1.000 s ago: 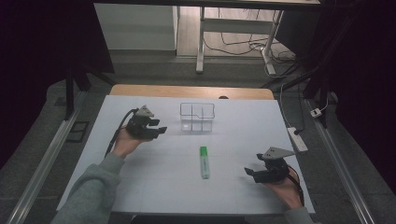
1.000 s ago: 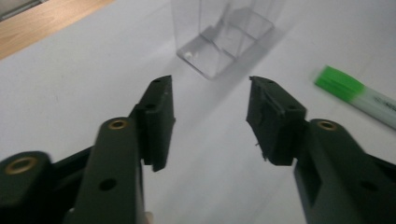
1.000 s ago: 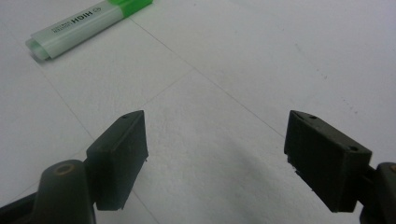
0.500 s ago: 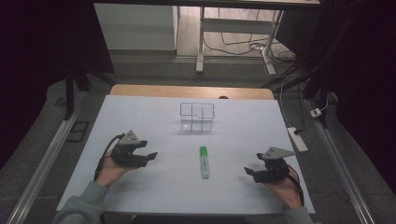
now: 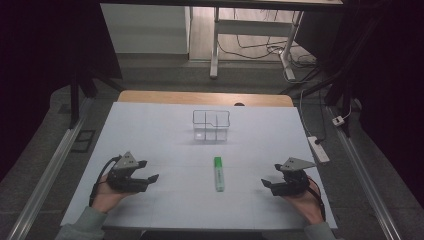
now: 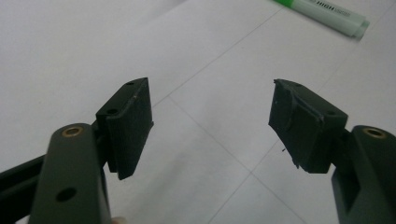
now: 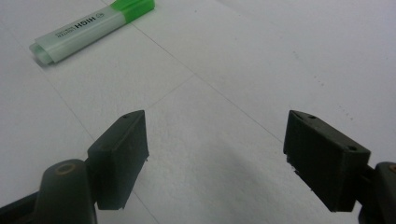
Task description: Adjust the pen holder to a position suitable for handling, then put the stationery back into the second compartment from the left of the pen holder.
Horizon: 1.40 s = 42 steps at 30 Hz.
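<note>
- The counter (image 5: 150, 130) is a wide white sheet; both tools now sit low at its near edge, one at each side.
- The left tool (image 5: 148, 177) has changed most: a second ago it was up near the clear wire-rimmed holder (image 5: 211, 125), and it has since drawn back toward the person and down to the near left.
- Its jaws have just been opening and now stand wide apart with nothing between them; in the left gripper view only bare counter shows in the gap.
- The right tool (image 5: 267, 184) has kept its place at the near right, jaws also spread wide and empty.
- The holder stands alone at the far middle of the counter and looks empty, though its inside is hard to read.
- The green highlighter (image 5: 218, 173) lies flat between the two tools, cap end pointing toward the holder, touched by neither.
- My reading: the left hand has pulled back to a ready pose, so the pen is untouched and either tool could reach for it next.
</note>
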Tool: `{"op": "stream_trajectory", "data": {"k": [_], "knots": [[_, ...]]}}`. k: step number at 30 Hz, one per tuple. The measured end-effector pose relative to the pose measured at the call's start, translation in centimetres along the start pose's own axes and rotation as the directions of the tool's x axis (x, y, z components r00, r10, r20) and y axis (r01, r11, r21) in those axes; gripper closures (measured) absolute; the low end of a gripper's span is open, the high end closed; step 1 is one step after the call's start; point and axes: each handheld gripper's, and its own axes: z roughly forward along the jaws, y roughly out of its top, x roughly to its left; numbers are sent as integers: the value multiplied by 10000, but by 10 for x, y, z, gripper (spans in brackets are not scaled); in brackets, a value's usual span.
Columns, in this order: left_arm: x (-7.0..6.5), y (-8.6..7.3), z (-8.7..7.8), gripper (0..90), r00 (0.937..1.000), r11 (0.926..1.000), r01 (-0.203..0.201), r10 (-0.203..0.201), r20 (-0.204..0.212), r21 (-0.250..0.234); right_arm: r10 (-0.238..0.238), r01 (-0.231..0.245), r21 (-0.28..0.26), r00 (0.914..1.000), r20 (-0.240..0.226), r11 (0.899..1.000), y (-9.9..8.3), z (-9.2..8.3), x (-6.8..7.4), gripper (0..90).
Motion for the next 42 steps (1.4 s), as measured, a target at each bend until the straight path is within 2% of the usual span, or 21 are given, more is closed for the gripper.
{"op": "stream_trajectory", "data": {"k": [16, 22, 28, 42], "knots": [[1, 0, 3, 288, 9999, 9999, -139, 139, -69, 11, 19, -19, -169, 10000, 9, 9999, 3, -3, 1, 215], [3, -2, 3, 288, 9999, 10000, -78, 78, -95, -54, 20, -21, -240, 10000, -45, 9997, 6, -2, 3, 216], [8, -3, 5, 287, 10000, 10000, -24, 23, -82, -49, 226, -232, -280, 9995, -206, 9993, 12, 1, 5, 223], [5, -2, 2, 285, 10000, 9999, -69, 69, -52, -97, 243, -267, -502, 9985, -488, 9984, 32, 4, 13, 235]]}}
